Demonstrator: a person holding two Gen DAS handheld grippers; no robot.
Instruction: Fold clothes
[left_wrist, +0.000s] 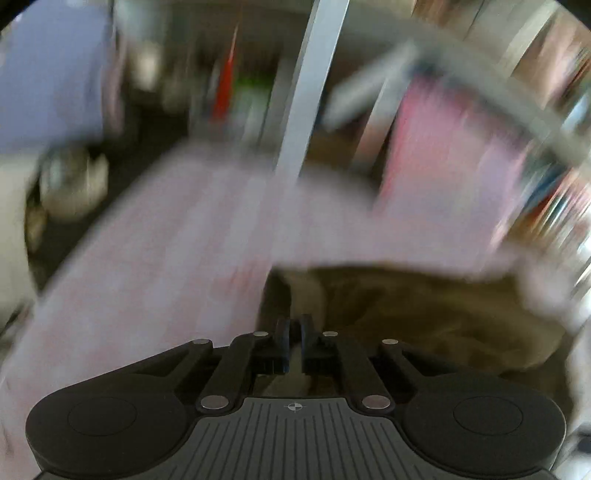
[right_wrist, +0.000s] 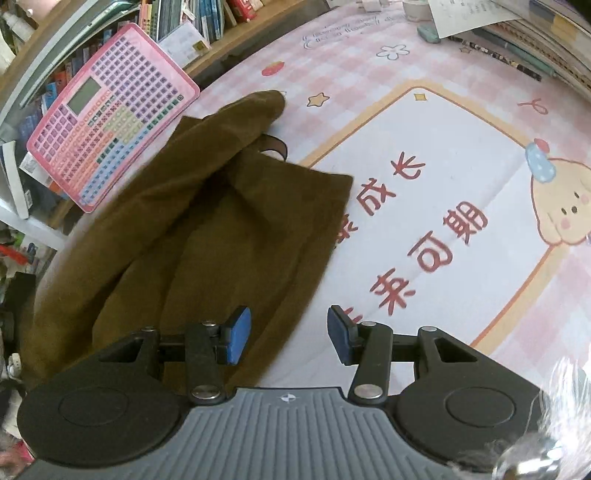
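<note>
Blue pads face each other across a wide gap on my right gripper (right_wrist: 289, 334): its fingers (right_wrist: 236, 336) stand apart and hold nothing, hovering above the near edge of the brown garment (right_wrist: 192, 221). My left gripper (left_wrist: 294, 341) is another matter. Its fingers (left_wrist: 282, 345) are drawn almost together with only a thin slit between them, and the view is so smeared that I cannot tell whether any cloth is pinched there; brown fabric does show just beyond the tips.

That brown garment lies on the table (right_wrist: 461, 173), over the left part of a pink checked mat printed with red characters and a cartoon figure. It is partly gathered, with long soft ridges running away from me, one narrow end reaching toward the far side and a dark loop or tag (right_wrist: 275, 144) showing at its right edge.

Judging by those ridges and the matte, napped surface, it looks light, limp and fairly grippy, not slippery. It should drape and sag when lifted, so one pinch point would let it bunch. I would take it by an edge or corner, best at the straight right-hand hem nearest my right gripper, with the other gripper on a matching corner to keep it taut.

Left of the garment, a pink keyboard toy (right_wrist: 110, 114) leans against crowded bookshelves (right_wrist: 207, 18), near enough to snag a swinging sleeve.
</note>
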